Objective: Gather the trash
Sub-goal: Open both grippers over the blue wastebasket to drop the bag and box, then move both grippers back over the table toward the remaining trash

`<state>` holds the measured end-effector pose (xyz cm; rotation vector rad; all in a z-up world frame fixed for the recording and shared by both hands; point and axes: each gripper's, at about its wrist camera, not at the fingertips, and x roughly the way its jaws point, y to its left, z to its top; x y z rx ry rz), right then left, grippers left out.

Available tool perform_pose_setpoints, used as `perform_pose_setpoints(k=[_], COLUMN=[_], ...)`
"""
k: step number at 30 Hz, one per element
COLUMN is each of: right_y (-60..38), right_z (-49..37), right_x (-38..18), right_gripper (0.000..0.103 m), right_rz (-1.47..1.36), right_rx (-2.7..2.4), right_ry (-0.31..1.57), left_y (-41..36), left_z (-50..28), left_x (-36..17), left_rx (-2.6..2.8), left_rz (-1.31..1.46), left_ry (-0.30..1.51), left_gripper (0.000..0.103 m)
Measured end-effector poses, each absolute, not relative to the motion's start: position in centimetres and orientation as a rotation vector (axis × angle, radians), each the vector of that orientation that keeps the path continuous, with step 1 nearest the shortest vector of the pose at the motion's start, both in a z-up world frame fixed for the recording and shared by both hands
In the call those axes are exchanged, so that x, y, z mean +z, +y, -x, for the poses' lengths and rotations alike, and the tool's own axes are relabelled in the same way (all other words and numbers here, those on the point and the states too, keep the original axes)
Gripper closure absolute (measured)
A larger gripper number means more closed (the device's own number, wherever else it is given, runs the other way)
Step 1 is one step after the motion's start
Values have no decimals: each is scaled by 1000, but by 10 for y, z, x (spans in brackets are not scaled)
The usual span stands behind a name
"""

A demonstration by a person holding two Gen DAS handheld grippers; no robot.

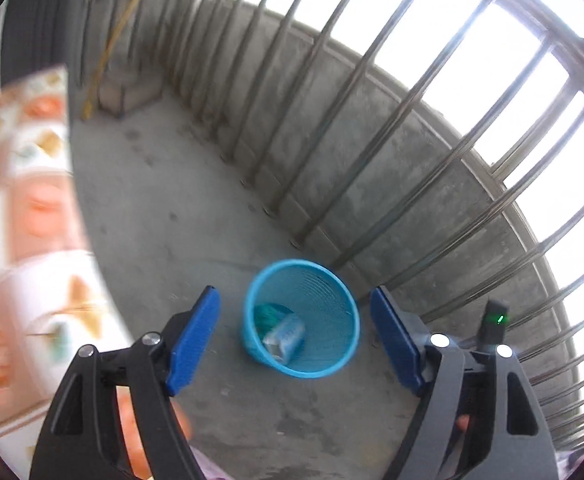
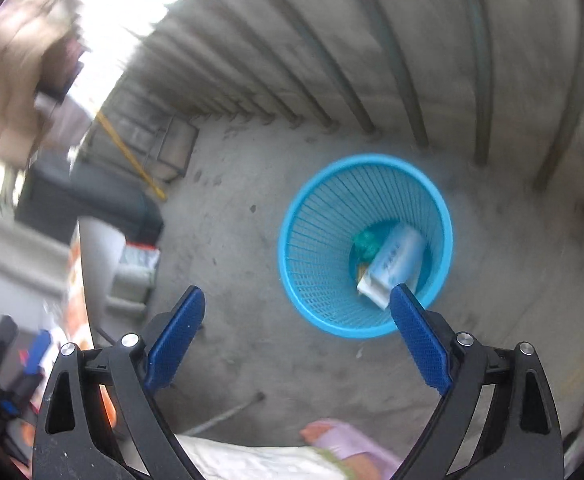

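Trash: white-blue packet (image 2: 392,266) and green wad (image 2: 366,245) lie in the bottom of the blue bin (image 2: 292,236), on the concrete floor by the railing. Packet's long axis is tilted in the bin.

Right gripper (image 2: 296,336): fingers spread, empty, bin ahead and right.

Left gripper (image 1: 294,340): fingers spread, empty, bin centred between them.

Blur hides the packet print; no loose trash is discernible on the floor.

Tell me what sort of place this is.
Probably a balcony or terrace: bare concrete floor, a low concrete wall topped with metal railing bars against bright daylight, and a blue mesh wastebasket.
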<state>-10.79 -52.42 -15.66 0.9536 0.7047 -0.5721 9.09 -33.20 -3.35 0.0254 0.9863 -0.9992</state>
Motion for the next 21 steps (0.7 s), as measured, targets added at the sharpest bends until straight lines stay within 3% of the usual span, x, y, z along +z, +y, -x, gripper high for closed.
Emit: perform_pose_setpoints(k=[2, 5, 13, 21], right_y=[-509, -479, -405, -350], right_z=[99, 83, 35, -8], right_x=[-139, -117, -84, -53], right_gripper=[7, 8, 8, 8], right_rz=[-859, -718, -380, -342], right_rx=[-580, -576, -554, -245], right_ry=[707, 704, 696, 640], left_y=[-307, -259, -136, -9], left_z=[-88, -83, -77, -84], left_x=[-21, -6, 10, 14], left_rx=[-969, -902, -732, -544], left_rz=[-26, -37, -36, 86], left_ry=[950, 887, 765, 685], left_gripper=[13, 8, 6, 6])
